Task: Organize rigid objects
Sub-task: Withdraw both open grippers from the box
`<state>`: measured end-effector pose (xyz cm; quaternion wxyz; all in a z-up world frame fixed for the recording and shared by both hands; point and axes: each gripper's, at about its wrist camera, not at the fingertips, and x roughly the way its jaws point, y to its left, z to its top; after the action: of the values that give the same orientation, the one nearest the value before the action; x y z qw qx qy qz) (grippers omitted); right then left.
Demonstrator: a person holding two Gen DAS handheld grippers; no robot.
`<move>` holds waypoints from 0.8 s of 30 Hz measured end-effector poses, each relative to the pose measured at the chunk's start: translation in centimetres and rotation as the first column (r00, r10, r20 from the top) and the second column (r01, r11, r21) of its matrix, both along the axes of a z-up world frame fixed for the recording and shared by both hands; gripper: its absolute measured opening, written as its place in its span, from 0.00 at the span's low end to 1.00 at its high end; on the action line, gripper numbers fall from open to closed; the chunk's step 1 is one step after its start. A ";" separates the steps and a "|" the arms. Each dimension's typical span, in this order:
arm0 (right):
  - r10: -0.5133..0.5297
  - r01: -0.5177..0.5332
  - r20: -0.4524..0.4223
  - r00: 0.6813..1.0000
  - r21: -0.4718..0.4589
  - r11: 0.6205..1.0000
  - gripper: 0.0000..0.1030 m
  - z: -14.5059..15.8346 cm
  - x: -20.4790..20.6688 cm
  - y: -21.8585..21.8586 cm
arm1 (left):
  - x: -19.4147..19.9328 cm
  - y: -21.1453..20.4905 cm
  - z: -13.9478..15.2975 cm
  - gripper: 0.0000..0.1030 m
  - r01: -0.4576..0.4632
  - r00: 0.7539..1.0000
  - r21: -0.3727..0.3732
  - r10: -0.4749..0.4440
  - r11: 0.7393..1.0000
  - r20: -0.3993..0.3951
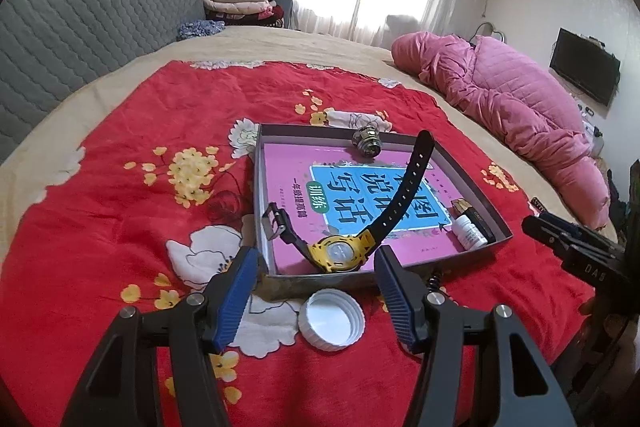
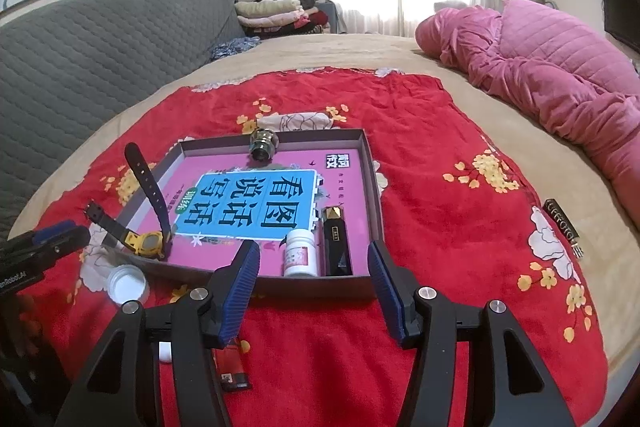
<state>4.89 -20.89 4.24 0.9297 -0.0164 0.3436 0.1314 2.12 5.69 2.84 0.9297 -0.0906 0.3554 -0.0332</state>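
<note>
Hiding a red packet, the right hand-held gripper gapes empty; left likewise.

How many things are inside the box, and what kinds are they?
Book: 1
Yellow watch: 1
White bottle: 1
Black lighter: 1
Metal knob: 1
Total: 5 in the box

Just ahead of the left gripper, a yellow watch lies in the box's near corner, black strap upright. A white cap lies open-side up between the fingers.
</note>
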 end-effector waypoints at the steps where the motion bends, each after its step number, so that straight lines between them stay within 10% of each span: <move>1: -0.001 0.001 0.000 1.000 0.001 1.000 0.57 0.0 0.0 0.0 | -0.1 0.0 0.1 0.59 -0.001 1.000 0.000 0.001 1.000 0.000; 24: 0.067 -0.067 0.001 0.998 -0.018 0.998 0.61 0.3 -2.1 1.4 | -1.5 -1.5 0.6 0.59 0.053 0.999 0.044 -0.052 0.998 -0.017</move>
<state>2.79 -19.54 4.56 0.9249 -0.0365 0.3431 0.1594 0.60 4.20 3.46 0.9275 -0.0608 0.3657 -0.0488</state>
